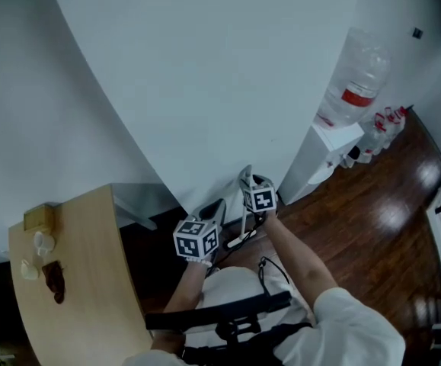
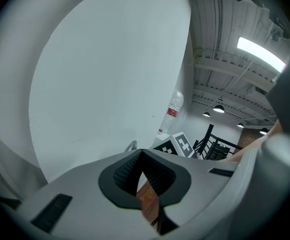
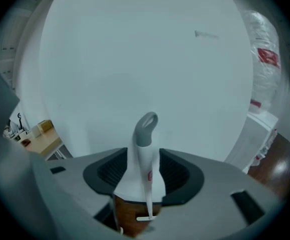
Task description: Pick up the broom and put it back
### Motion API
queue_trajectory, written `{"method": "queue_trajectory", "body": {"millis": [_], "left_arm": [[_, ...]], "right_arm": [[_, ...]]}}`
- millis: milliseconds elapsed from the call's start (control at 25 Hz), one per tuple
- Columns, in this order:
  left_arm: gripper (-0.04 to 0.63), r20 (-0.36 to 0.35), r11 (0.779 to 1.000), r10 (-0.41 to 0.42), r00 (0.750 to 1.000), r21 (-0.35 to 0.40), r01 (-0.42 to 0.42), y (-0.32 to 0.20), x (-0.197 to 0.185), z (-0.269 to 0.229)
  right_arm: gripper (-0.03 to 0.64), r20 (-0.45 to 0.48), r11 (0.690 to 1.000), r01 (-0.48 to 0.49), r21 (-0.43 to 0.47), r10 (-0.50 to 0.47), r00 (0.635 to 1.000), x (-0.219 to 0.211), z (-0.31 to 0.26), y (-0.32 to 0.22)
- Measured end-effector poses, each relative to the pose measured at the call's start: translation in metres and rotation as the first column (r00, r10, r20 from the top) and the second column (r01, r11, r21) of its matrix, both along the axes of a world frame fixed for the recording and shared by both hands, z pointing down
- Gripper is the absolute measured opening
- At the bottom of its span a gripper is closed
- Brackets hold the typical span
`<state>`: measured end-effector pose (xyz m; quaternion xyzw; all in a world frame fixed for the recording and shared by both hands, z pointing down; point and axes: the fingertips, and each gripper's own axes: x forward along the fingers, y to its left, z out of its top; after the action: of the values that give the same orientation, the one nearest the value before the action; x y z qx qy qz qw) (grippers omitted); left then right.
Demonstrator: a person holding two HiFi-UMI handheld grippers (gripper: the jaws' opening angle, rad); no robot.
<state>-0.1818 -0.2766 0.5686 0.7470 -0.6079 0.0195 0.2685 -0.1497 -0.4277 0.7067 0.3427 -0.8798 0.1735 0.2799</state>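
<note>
Wall [image 1: 205, 75]: shuts off 10 to 1 o'clock, just past the right gripper [image 1: 250, 183].
Bench [image 1: 83, 280]: blocks 8 to 9 o'clock.
Dispenser [image 1: 323, 155]: stands at 2 o'clock, near the right gripper.
Floor [image 1: 372, 227]: open from 3 to 5 o'clock.
Rail [image 1: 439, 235]: bounds far 3 o'clock.

The broom [image 3: 146, 151] stands before the wall [image 1: 205, 67], left of the water dispenser [image 1: 323, 155].

Glossy wood floor [image 1: 372, 204], smooth plastic broom handle [image 3: 146, 151]
</note>
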Motion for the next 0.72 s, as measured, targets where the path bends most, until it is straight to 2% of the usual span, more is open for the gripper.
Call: {"method": "queue_trajectory", "body": {"millis": [200, 280, 320, 520, 720], "left_arm": [[-0.011, 0.006, 1.0, -0.007, 1.0, -0.001, 0.007, 0.003, -0.006, -0.002], [-0.011, 0.009, 1.0, 0.0, 1.0, -0.002, 0.0, 0.003, -0.006, -0.002], [-0.011, 0.009, 1.0, 0.002, 1.0, -0.001, -0.002, 0.003, -0.005, -0.003], [-0.011, -0.003, 1.0, 0.009, 1.0, -0.006, -0.009, 0.007, -0.003, 0.0], [-0.011, -0.021, 0.999, 0.051, 0.998, 0.001, -0.051, -0.002, 0.013, -0.001]], "right_arm": [[0.205, -0.002, 1.0, 0.005, -0.01, -0.005, 1.0, -0.007, 0.004, -0.003], [0.138, -0.017, 1.0, 0.009, -0.006, -0.009, 1.0, -0.008, 0.008, -0.004], [0.132, -0.019, 1.0, 0.008, 0.005, -0.008, 1.0, -0.006, 0.009, -0.004], [0.125, 0.007, 0.999, 0.02, 0.045, -0.02, 1.0, 0.017, 0.007, 0.027], [0.124, 0.04, 0.991, 0.076, 0.111, -0.081, 0.996, 0.045, -0.045, 0.046]]}}
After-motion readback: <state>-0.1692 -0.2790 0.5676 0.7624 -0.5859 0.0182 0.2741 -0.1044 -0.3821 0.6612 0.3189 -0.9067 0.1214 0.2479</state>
